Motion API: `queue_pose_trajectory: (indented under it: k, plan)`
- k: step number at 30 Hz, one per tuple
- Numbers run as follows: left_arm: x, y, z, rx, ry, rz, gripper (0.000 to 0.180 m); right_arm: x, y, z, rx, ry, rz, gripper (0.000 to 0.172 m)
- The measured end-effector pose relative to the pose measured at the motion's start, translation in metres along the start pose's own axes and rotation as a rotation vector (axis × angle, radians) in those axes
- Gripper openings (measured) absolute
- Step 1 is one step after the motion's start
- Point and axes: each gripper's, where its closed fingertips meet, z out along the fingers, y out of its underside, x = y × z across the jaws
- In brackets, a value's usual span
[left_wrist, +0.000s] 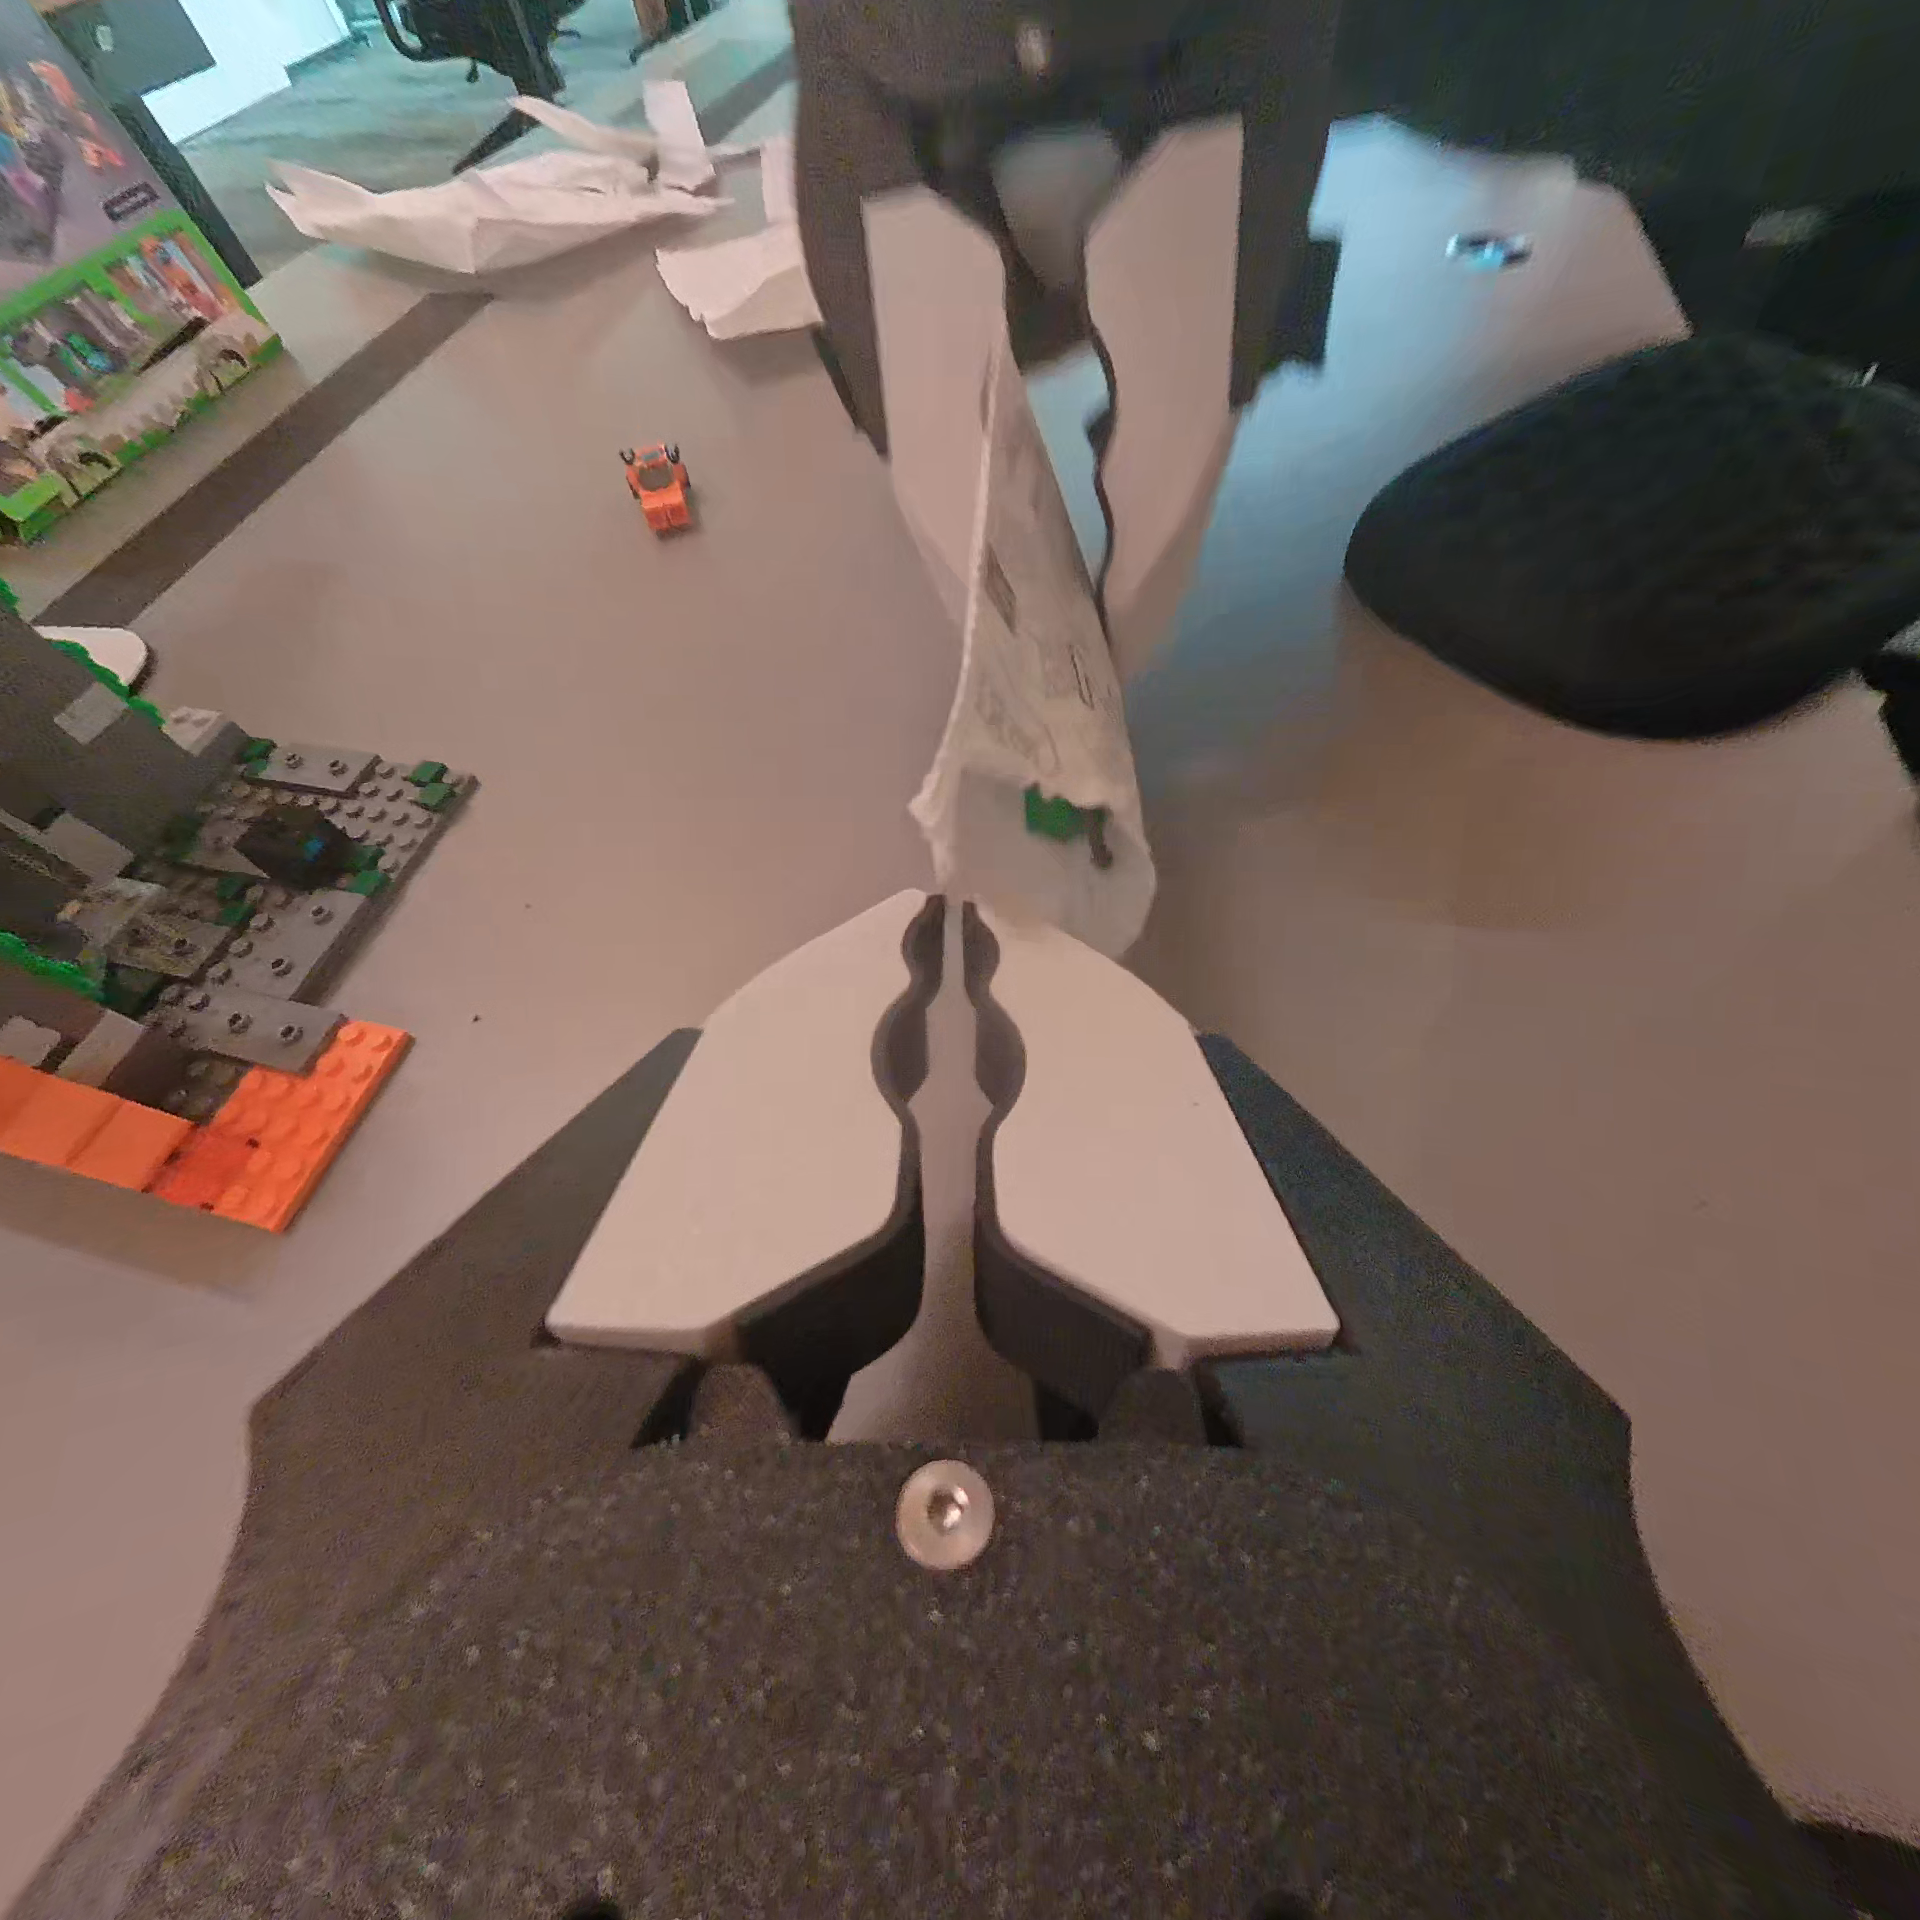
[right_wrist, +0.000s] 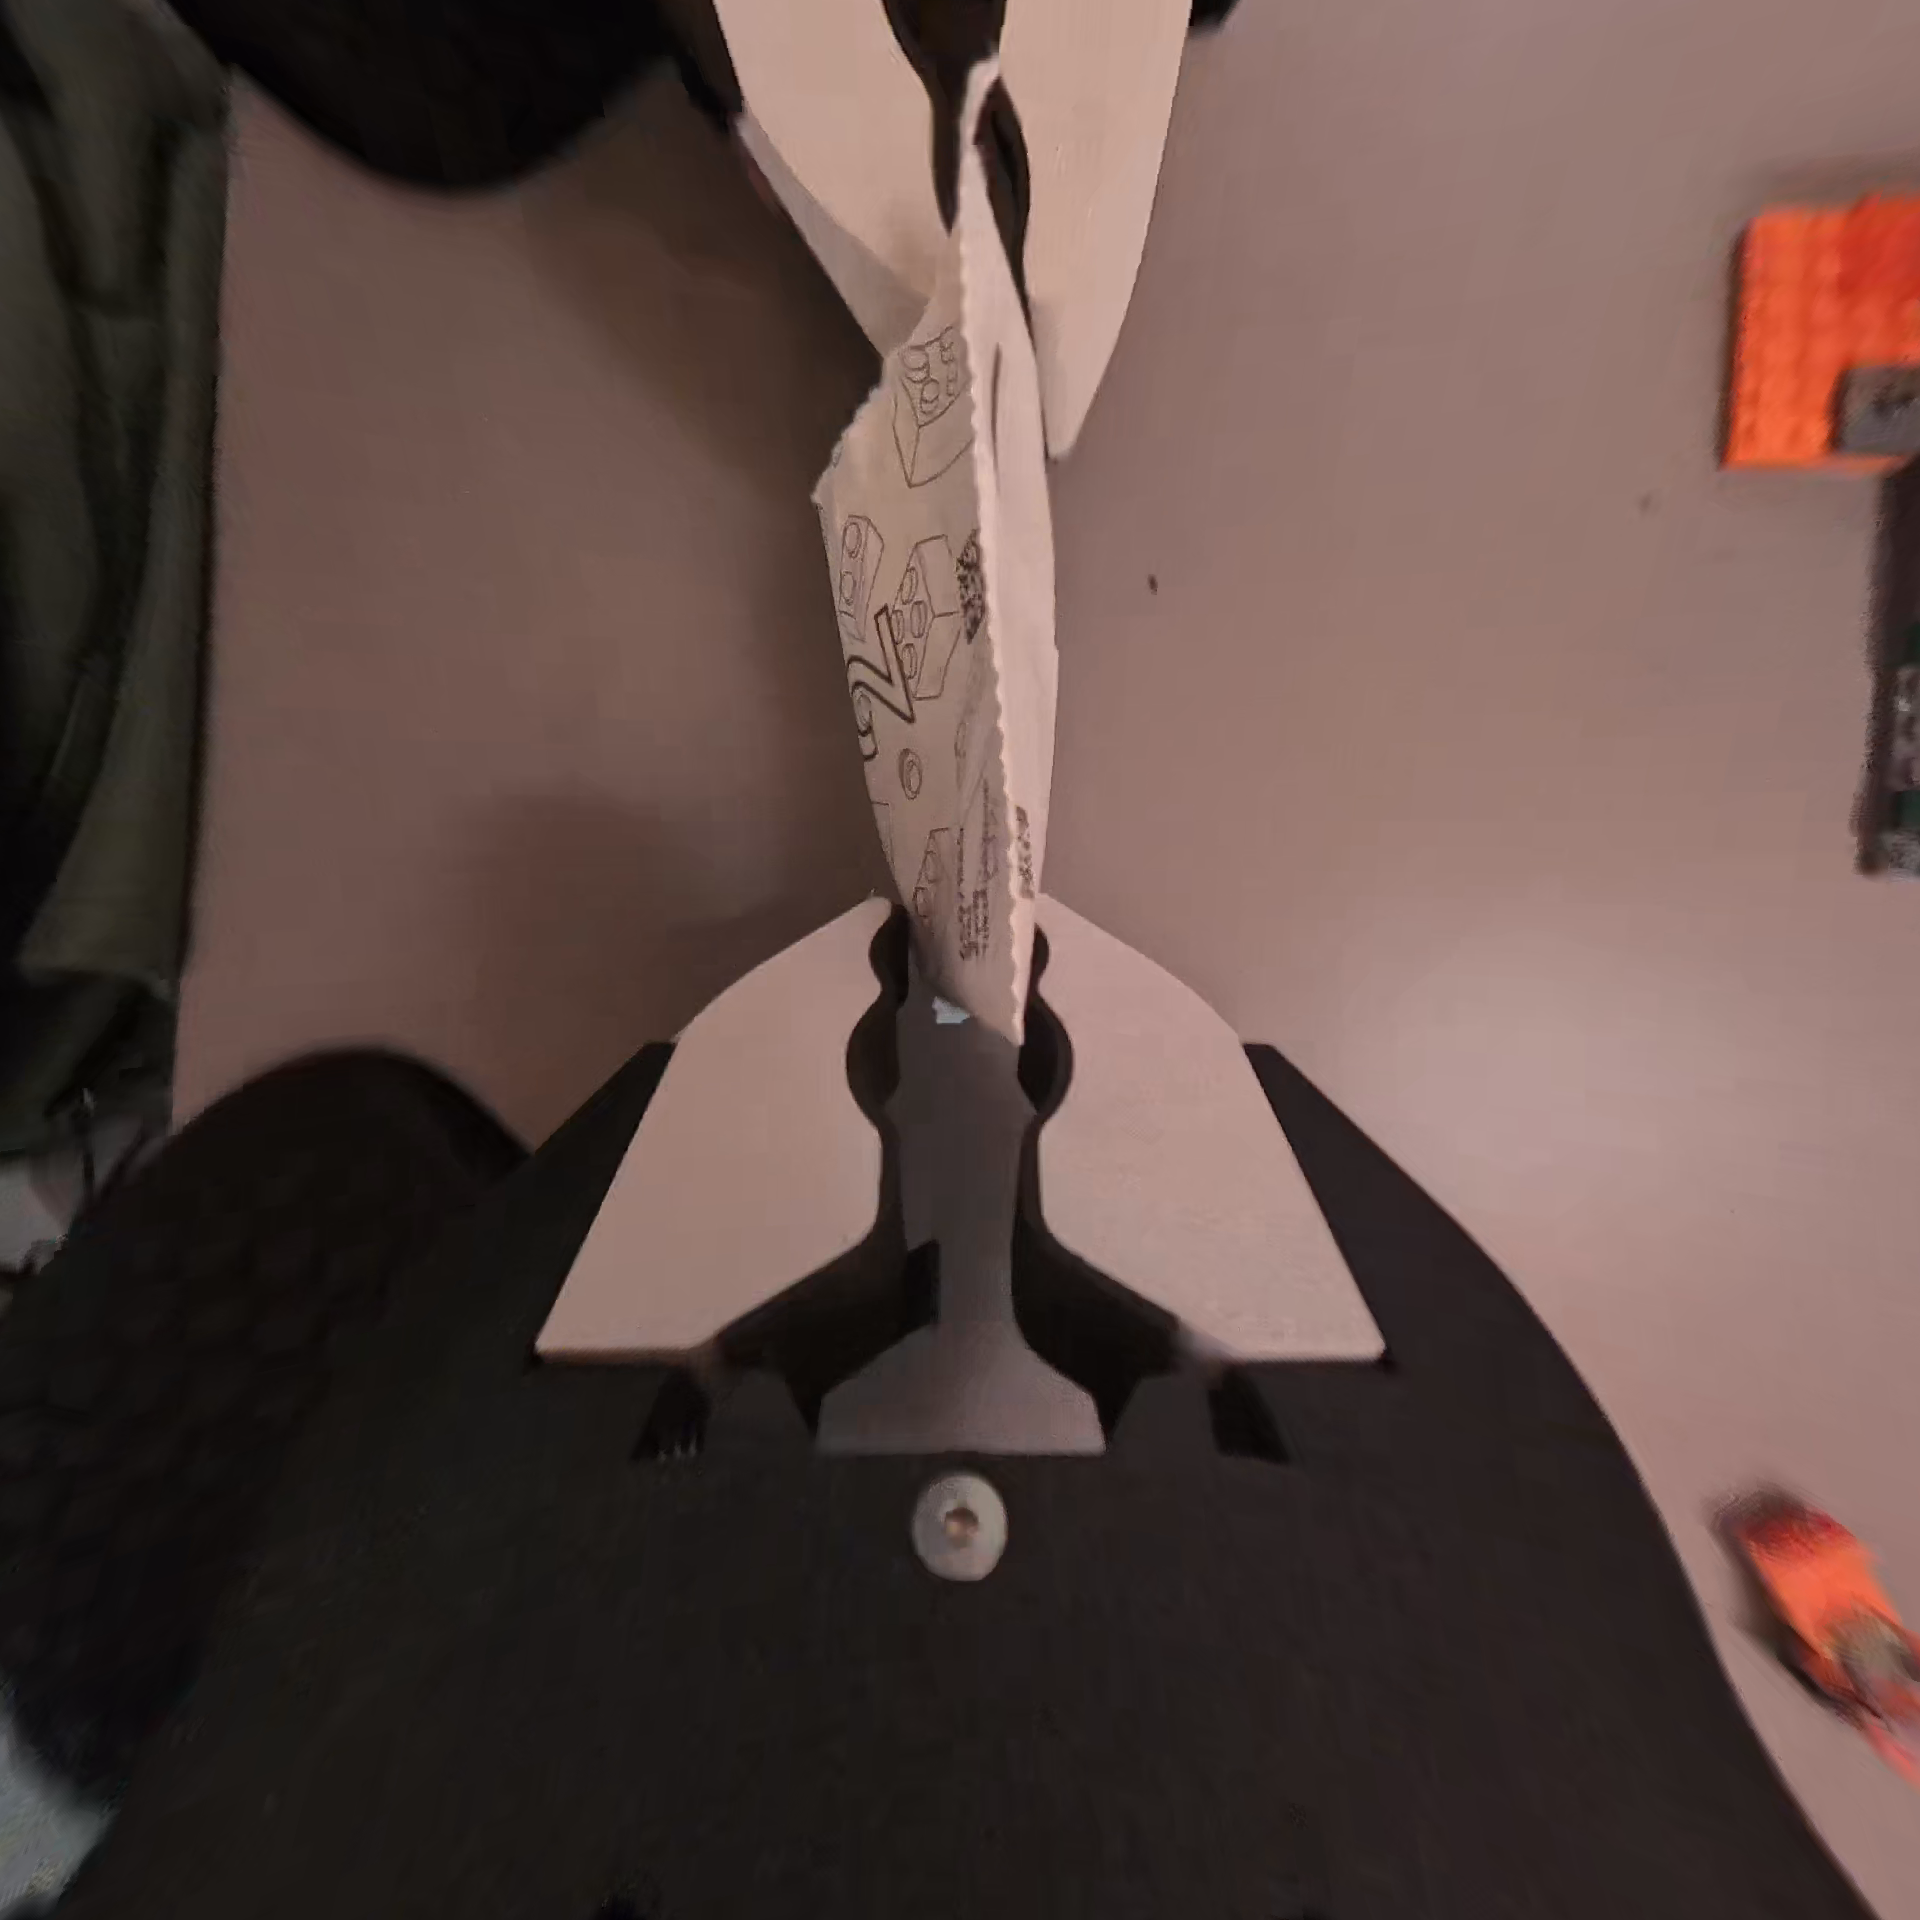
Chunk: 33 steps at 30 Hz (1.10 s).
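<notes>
A smooth grey table (left_wrist: 644, 727) carried everything. At its left edge stood a glossy printed cardboard box (left_wrist: 94, 291), and nearer lay a studded brick build (left_wrist: 208, 935) of grey plates, green bits and an orange corner. Crumpled white paper wrappers (left_wrist: 499, 208) lay at the far side, and a rounded black mesh cushion (left_wrist: 1642, 540) sat to the right.

Between the two grippers stretched a white paper bag (right_wrist: 935, 644), thin and creased, printed with line drawings of bricks and saw-toothed along one edge. Its torn mouth showed small green pieces (left_wrist: 1055, 816) inside.

The right gripper (right_wrist: 961, 940), with pale flat fingers on a black grainy body, had its jaws slightly apart and clamped on one end of the bag. The left gripper (left_wrist: 954, 906) had its jaws drawn nearly together, pinching the bag's torn lower corner at the very tips.

A small orange brick figure (left_wrist: 657, 488) stood alone on the table, far left of the bag.
</notes>
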Motion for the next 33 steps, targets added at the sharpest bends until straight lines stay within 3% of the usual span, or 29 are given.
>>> queue_pose_trajectory:
  k: [5, 9, 11, 14, 25, 33]
  plan:
    - [0.002, 0.004, 0.003, -0.033, -0.002, 0.040, 0.009, 0.007, 0.012, -0.026, -0.376, 0.053, -0.085, 0.018]
    - [0.003, 0.006, 0.002, -0.036, -0.002, 0.052, 0.008, 0.003, 0.010, -0.026, -0.481, 0.021, -0.090, 0.018]
    - [0.004, 0.006, 0.001, -0.039, -0.006, 0.059, 0.008, 0.016, 0.009, -0.029, -0.506, 0.110, -0.115, 0.018]
    - [0.005, 0.006, 0.001, -0.039, -0.002, 0.067, 0.007, 0.002, 0.005, -0.022, -0.476, 0.030, -0.094, 0.018]
    - [0.002, 0.005, 0.001, -0.038, -0.029, 0.081, 0.001, 0.005, 0.011, -0.018, -0.436, 0.059, -0.067, 0.021]
    - [0.002, 0.003, 0.002, -0.031, -0.030, 0.080, 0.001, -0.004, 0.012, -0.014, -0.370, -0.015, -0.017, 0.017]
